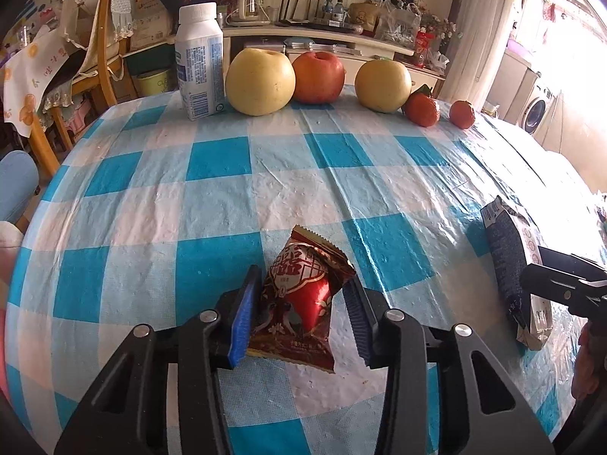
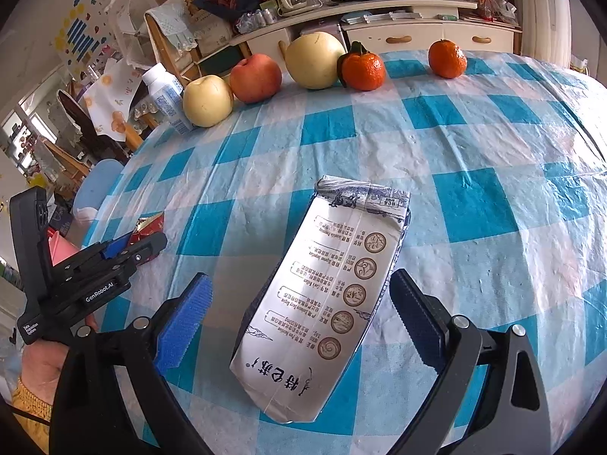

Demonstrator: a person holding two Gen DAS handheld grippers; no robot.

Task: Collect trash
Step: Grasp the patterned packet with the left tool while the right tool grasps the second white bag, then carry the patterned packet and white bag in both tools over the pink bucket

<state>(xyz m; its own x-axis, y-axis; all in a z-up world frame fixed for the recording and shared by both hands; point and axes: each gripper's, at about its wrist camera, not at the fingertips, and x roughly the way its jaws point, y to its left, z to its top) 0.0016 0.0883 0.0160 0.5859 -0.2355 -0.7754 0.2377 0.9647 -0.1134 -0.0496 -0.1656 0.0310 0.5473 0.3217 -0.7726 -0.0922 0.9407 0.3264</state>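
Note:
A red foil snack wrapper (image 1: 303,295) lies on the blue-and-white checked tablecloth (image 1: 212,197), close to the near edge. My left gripper (image 1: 302,275) has its blue pads pressed against both sides of it. From the right wrist view, that gripper (image 2: 125,250) shows at the left with the red wrapper (image 2: 150,223) at its tip. A flattened white and dark-blue drink carton (image 2: 326,295) lies printed side up between the fingers of my right gripper (image 2: 299,276), which is open. Its left pad stands clear of the carton and its right pad is at the carton's edge.
Along the table's far edge stand a white plastic bottle (image 1: 199,62), two yellow pears (image 1: 260,81), a red apple (image 1: 318,77) and two tangerines (image 1: 423,110). A wooden chair (image 1: 100,57) is beyond the far left corner. A low cabinet (image 1: 341,41) runs behind.

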